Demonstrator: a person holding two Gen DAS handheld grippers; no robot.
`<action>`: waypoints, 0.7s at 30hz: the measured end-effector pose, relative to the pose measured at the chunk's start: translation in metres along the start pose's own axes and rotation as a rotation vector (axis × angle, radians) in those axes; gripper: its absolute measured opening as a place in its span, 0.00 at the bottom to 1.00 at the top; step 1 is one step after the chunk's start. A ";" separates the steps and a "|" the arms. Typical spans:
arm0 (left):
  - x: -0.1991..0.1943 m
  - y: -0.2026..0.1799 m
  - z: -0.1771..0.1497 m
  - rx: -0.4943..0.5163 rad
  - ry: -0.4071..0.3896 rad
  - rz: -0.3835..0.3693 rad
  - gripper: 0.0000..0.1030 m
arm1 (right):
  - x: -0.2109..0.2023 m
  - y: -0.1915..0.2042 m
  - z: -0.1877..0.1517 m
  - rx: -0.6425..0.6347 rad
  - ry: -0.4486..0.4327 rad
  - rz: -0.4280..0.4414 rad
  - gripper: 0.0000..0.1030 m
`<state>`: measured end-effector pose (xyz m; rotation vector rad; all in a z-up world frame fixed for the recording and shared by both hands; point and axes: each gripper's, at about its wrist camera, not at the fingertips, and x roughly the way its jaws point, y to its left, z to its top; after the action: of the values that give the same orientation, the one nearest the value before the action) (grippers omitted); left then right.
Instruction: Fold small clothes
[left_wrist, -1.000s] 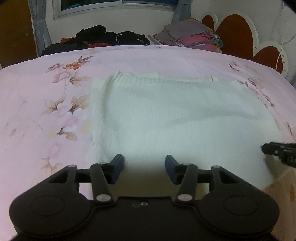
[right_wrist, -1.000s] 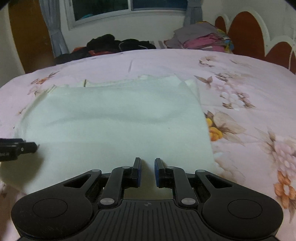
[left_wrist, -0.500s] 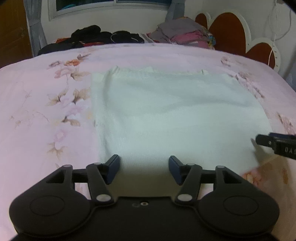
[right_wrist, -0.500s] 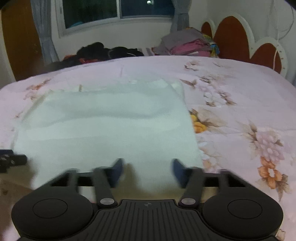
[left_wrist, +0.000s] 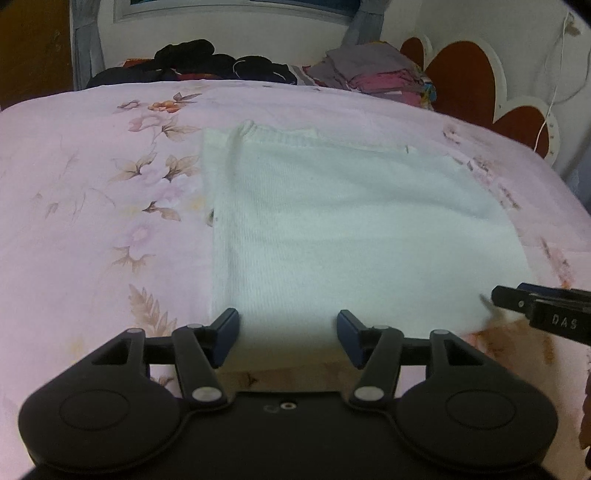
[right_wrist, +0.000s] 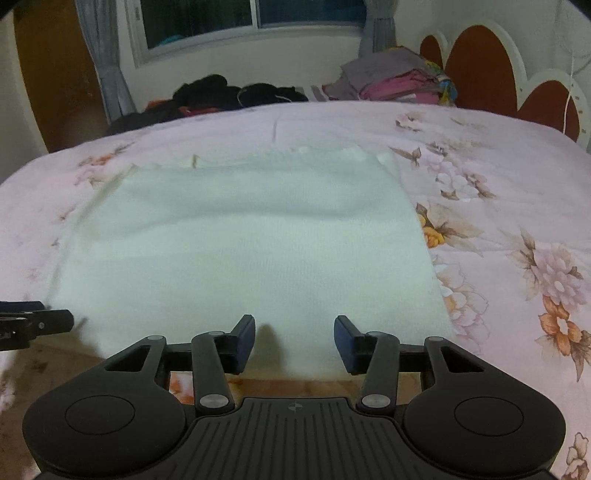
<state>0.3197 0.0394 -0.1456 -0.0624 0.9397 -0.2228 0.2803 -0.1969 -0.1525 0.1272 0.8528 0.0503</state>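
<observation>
A white knit garment (left_wrist: 343, 229) lies flat on the pink floral bedspread (left_wrist: 92, 206), folded into a rough rectangle; it also shows in the right wrist view (right_wrist: 251, 251). My left gripper (left_wrist: 288, 338) is open and empty, just above the garment's near edge towards its left corner. My right gripper (right_wrist: 294, 343) is open and empty above the near edge towards the right corner. The right gripper's finger (left_wrist: 543, 310) shows at the right of the left wrist view, the left gripper's finger (right_wrist: 33, 325) at the left of the right wrist view.
A stack of folded clothes (right_wrist: 399, 79) and a heap of dark clothes (right_wrist: 221, 96) lie at the far edge of the bed. A red and white headboard (right_wrist: 509, 74) stands at the right. A window with curtains is behind.
The right gripper has opened from shut. Both grippers have drawn back a little from the garment, which stays flat on the bed.
</observation>
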 end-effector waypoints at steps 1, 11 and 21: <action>-0.002 0.001 -0.002 -0.004 -0.002 -0.006 0.56 | -0.004 0.003 0.000 0.001 -0.004 0.010 0.46; -0.006 0.004 -0.018 -0.069 0.022 0.032 0.56 | -0.001 0.023 0.000 -0.057 0.014 0.072 0.46; -0.011 0.000 -0.023 -0.293 0.078 0.037 0.60 | 0.018 0.014 0.017 -0.112 0.033 0.181 0.46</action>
<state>0.2951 0.0424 -0.1508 -0.3081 1.0456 -0.0518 0.3055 -0.1829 -0.1531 0.0985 0.8677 0.2702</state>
